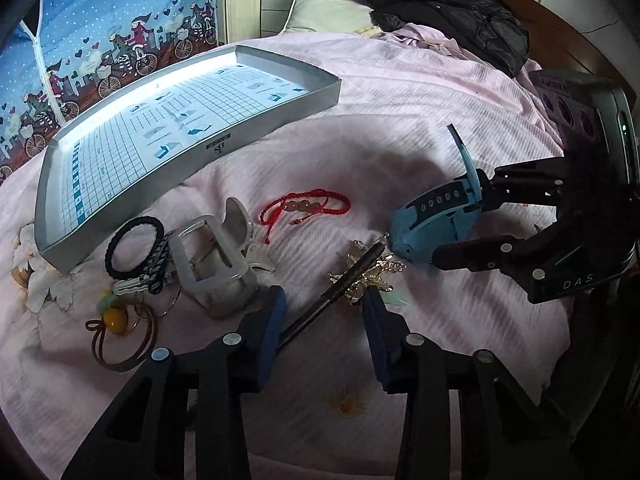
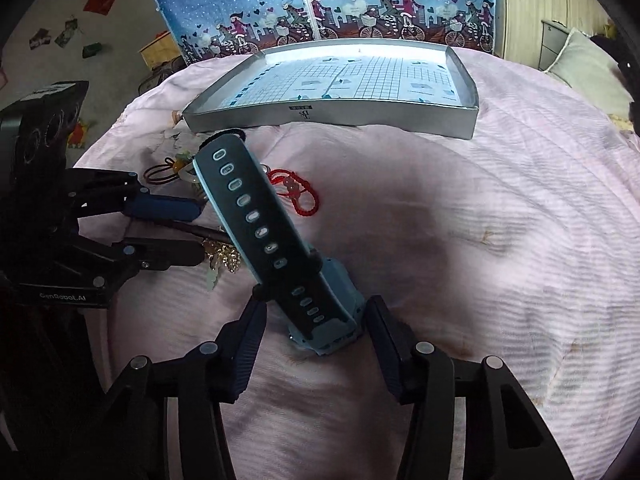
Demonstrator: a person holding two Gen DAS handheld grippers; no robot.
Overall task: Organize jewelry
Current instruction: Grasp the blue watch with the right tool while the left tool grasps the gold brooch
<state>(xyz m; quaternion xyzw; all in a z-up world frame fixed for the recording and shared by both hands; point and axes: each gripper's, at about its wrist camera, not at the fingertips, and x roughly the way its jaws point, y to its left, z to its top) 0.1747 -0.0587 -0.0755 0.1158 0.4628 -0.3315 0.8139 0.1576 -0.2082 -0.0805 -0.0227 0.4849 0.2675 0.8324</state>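
Observation:
A blue watch (image 2: 320,316) with a dark strap standing up sits between the fingers of my right gripper (image 2: 316,328), which is shut on its body just above the pink bedspread. In the left wrist view that right gripper (image 1: 460,222) holds the watch (image 1: 424,228) at the right. My left gripper (image 1: 324,320) is open. Between its pads lie a dark stick (image 1: 348,276) and a gold brooch (image 1: 372,272). A red bead bracelet (image 1: 304,206) lies beyond them. A silver tray (image 1: 332,92) lined with grid paper rests farther back.
Left of my left gripper lie a black hair tie (image 1: 136,246), a grey buckle-like case (image 1: 212,256) and an orange-bead tie (image 1: 116,320). A black jacket (image 1: 440,12) and a pillow (image 1: 328,8) sit at the bed's head. A blue curtain (image 2: 320,0) hangs behind the tray.

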